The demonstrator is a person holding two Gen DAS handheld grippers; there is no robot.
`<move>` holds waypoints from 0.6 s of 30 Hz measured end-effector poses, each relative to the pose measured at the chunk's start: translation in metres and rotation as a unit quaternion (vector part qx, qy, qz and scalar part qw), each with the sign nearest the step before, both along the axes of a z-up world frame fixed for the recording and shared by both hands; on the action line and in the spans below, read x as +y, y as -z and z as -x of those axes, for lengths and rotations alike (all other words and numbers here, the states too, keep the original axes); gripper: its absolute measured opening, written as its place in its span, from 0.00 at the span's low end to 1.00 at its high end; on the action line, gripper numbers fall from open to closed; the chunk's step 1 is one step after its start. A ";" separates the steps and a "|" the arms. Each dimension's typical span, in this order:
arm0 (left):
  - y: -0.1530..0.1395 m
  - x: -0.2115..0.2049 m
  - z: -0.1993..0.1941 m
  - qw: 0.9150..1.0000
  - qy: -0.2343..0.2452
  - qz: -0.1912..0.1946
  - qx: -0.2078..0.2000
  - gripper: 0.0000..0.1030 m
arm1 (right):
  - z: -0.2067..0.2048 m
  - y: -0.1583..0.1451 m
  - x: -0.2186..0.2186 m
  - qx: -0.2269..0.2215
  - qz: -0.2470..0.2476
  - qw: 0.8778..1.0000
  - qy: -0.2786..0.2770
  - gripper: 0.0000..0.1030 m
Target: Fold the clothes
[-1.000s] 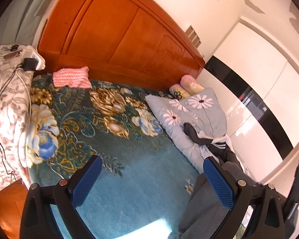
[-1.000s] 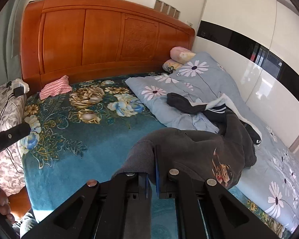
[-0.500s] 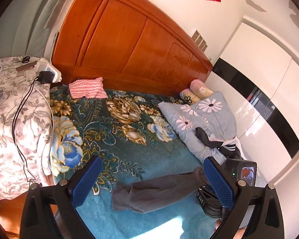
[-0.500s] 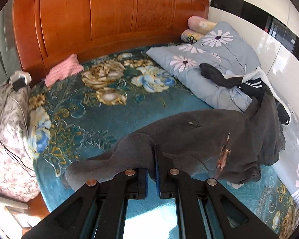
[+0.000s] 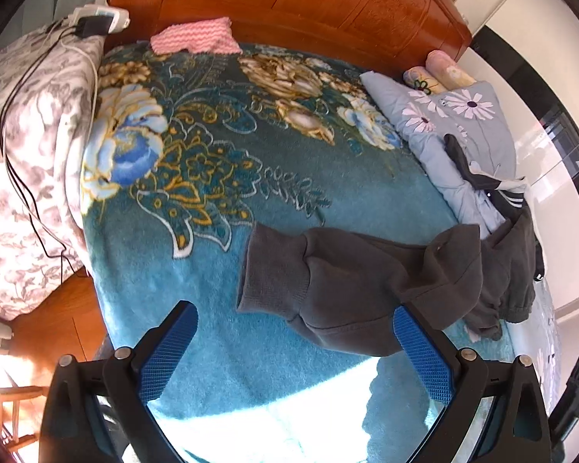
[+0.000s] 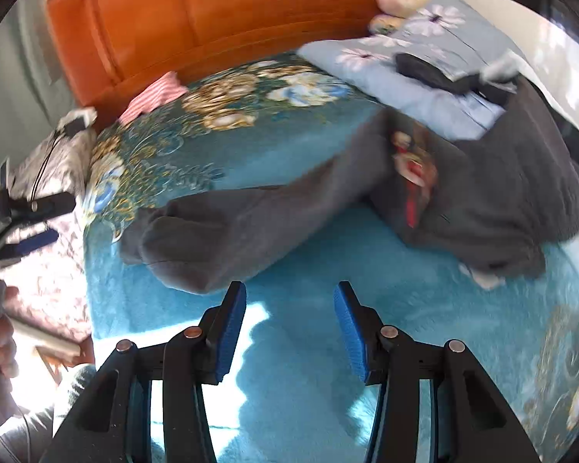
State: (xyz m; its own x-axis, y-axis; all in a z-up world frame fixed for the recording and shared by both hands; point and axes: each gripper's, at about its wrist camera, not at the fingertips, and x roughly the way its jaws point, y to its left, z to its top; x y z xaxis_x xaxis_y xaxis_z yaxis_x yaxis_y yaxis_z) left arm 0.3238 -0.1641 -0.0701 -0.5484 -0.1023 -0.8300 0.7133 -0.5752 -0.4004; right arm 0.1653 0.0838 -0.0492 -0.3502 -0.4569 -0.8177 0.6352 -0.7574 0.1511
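A dark grey sweatshirt (image 5: pixel 366 270) lies crumpled on the teal floral blanket (image 5: pixel 212 231), one cuffed sleeve stretched out to the left. My left gripper (image 5: pixel 293 310) is open just above that sleeve, its blue pads wide on either side of the cloth and not pressing it. In the right wrist view the sweatshirt (image 6: pixel 251 223) shows a red and yellow print (image 6: pixel 413 166). My right gripper (image 6: pixel 289 289) hovers just short of the sleeve's near edge. Its jaws are opening and only bare blanket shows between them. The left gripper (image 6: pixel 31 227) appears at that view's left edge.
A wooden headboard (image 5: pixel 328 0) closes off the far end, with a pink cloth (image 5: pixel 193 34) in front of it. At the right lies a grey-blue flowered quilt (image 5: pixel 463 123) with dark clothes (image 5: pixel 482 181) on it. Floral bedding (image 5: pixel 27 135) with a charger cable sits left.
Both grippers came down toward the bed. The right gripper, shut on the sweatshirt before, has parted its jaws and the sweatshirt now lies on the blanket.
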 end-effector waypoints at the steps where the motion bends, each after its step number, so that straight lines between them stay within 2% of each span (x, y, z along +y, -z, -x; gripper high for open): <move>1: 0.011 0.002 0.005 1.000 0.002 -0.016 -0.006 0.99 | 0.011 0.005 0.024 -0.014 0.020 0.999 0.042 0.48; 2: 0.021 0.003 0.009 0.999 0.003 -0.036 -0.006 0.99 | 0.023 0.012 0.050 -0.033 0.044 0.994 0.094 0.50; 3: 0.030 0.004 0.012 0.998 0.003 -0.058 -0.003 0.99 | 0.038 0.021 0.077 -0.057 0.070 0.984 0.153 0.51; 4: 0.039 0.005 0.015 0.997 -0.002 -0.082 0.003 0.99 | 0.052 0.031 0.104 -0.081 0.099 0.969 0.212 0.52; 6: 0.055 0.006 0.019 0.991 -0.018 -0.133 0.021 0.99 | 0.076 0.055 0.154 -0.129 0.162 0.923 0.323 0.52; 8: 0.070 0.005 0.024 0.982 -0.039 -0.179 0.035 0.99 | 0.094 0.074 0.187 -0.160 0.206 0.879 0.400 0.53; 10: 0.079 0.004 0.030 0.978 -0.061 -0.196 0.036 0.99 | 0.111 0.085 0.201 -0.171 0.235 0.852 0.435 0.53; 15: 0.076 0.007 0.050 0.982 -0.077 -0.170 0.035 0.99 | 0.153 0.106 0.207 -0.190 0.292 0.791 0.503 0.55; 17: 0.075 0.005 0.054 0.981 -0.082 -0.172 0.038 0.99 | 0.167 0.109 0.204 -0.190 0.301 0.774 0.523 0.57; 18: 0.075 0.004 0.055 0.980 -0.085 -0.174 0.040 0.99 | 0.174 0.108 0.201 -0.185 0.303 0.771 0.528 0.58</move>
State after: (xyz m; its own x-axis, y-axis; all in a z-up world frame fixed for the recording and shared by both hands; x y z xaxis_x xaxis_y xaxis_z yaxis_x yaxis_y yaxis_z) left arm 0.2689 -0.1600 -0.1449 -0.6132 0.0842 -0.7854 0.7447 -0.2701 -0.6103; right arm -0.0082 0.2846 -0.1569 -0.5823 -0.4139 -0.6997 -0.4601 -0.5419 0.7034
